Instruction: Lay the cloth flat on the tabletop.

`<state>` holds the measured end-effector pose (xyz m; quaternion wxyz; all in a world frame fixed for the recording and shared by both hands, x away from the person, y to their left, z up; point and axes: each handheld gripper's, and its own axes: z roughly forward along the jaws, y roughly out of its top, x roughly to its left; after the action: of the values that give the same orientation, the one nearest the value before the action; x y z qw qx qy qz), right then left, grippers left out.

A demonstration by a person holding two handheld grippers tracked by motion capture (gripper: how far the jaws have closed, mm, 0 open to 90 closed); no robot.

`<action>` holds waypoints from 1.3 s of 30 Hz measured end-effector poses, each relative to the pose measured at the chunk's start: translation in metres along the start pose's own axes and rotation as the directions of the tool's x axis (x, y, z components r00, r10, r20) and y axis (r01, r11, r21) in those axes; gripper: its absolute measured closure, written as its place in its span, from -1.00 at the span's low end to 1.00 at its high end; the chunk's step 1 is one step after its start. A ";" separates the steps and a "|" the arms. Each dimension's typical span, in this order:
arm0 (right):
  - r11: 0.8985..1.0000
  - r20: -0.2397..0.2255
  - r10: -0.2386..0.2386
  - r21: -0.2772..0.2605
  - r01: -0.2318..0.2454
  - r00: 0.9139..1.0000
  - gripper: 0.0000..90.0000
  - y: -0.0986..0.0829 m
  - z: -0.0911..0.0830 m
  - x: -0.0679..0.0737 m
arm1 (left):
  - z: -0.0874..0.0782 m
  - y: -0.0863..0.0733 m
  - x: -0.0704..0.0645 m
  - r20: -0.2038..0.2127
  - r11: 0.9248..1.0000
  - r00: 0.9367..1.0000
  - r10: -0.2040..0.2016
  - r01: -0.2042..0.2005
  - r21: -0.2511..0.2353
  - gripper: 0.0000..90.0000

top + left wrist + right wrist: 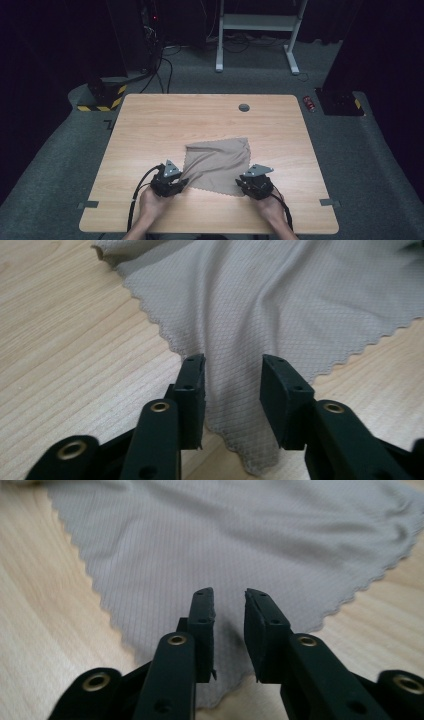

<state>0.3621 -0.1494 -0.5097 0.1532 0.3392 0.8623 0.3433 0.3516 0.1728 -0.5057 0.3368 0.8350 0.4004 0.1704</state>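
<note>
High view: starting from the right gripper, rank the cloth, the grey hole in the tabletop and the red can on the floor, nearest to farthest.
From the right gripper:
1. The cloth, right at the gripper, near the table's middle.
2. The grey hole, at the table's far edge.
3. The red can, on the floor past the table's far right corner.

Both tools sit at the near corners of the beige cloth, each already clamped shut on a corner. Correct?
Not quite. The left tool and right tool are at the near corners of the cloth, but both gripper views show the jaws apart, open over the fabric, not clamped.
</note>
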 end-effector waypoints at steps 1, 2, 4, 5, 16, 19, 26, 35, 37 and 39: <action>1.000 -0.002 -0.005 0.011 0.005 1.000 0.69 -0.001 0.001 0.001 | 0.002 0.000 0.003 -0.003 1.000 1.000 -0.017 0.017 0.000 0.36; 1.000 -0.004 -0.013 0.021 0.013 1.000 0.73 -0.003 0.003 0.002 | 0.003 0.000 0.004 -0.004 1.000 1.000 -0.027 0.027 -0.001 0.35; 1.000 -0.008 -0.012 0.014 0.012 1.000 0.80 -0.005 0.003 0.002 | 0.005 0.001 0.007 -0.006 0.999 0.999 -0.044 0.044 -0.001 0.34; 1.000 -0.010 -0.020 0.013 0.020 1.000 0.87 -0.005 0.002 0.002 | 0.006 0.001 0.008 -0.011 0.999 0.999 -0.046 0.046 0.003 0.33; 0.995 0.019 -0.091 0.034 0.090 0.996 1.00 -0.006 -0.011 0.005 | 0.002 0.003 0.010 -0.016 0.999 0.998 -0.054 0.054 0.005 0.35; 0.997 0.009 -0.078 0.022 0.077 0.997 1.00 -0.006 -0.020 -0.003 | -0.002 0.005 0.006 0.007 0.999 0.999 -0.051 0.051 -0.003 0.36; 0.998 0.008 -0.061 0.008 0.061 0.998 0.85 -0.012 -0.032 0.000 | -0.014 -0.002 -0.018 0.050 1.000 0.999 -0.001 0.002 -0.022 0.39; 1.000 -0.002 -0.026 -0.008 0.026 1.000 0.73 -0.026 -0.037 0.010 | -0.010 -0.010 -0.024 0.039 1.000 0.999 -0.004 0.004 0.000 0.54; 1.000 0.005 -0.006 0.001 0.006 1.000 0.70 -0.030 -0.036 0.009 | -0.007 -0.011 -0.025 0.036 1.000 0.999 0.005 -0.006 0.011 0.58; 1.000 0.011 0.000 0.013 0.000 1.000 0.68 -0.032 -0.032 0.007 | -0.003 -0.013 -0.026 0.030 1.000 0.999 0.014 -0.015 0.024 0.63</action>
<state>0.3257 -0.1769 -0.5091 0.1556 0.3419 0.8638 0.3357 0.3266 0.1592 -0.5132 0.3315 0.8443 0.3913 0.1555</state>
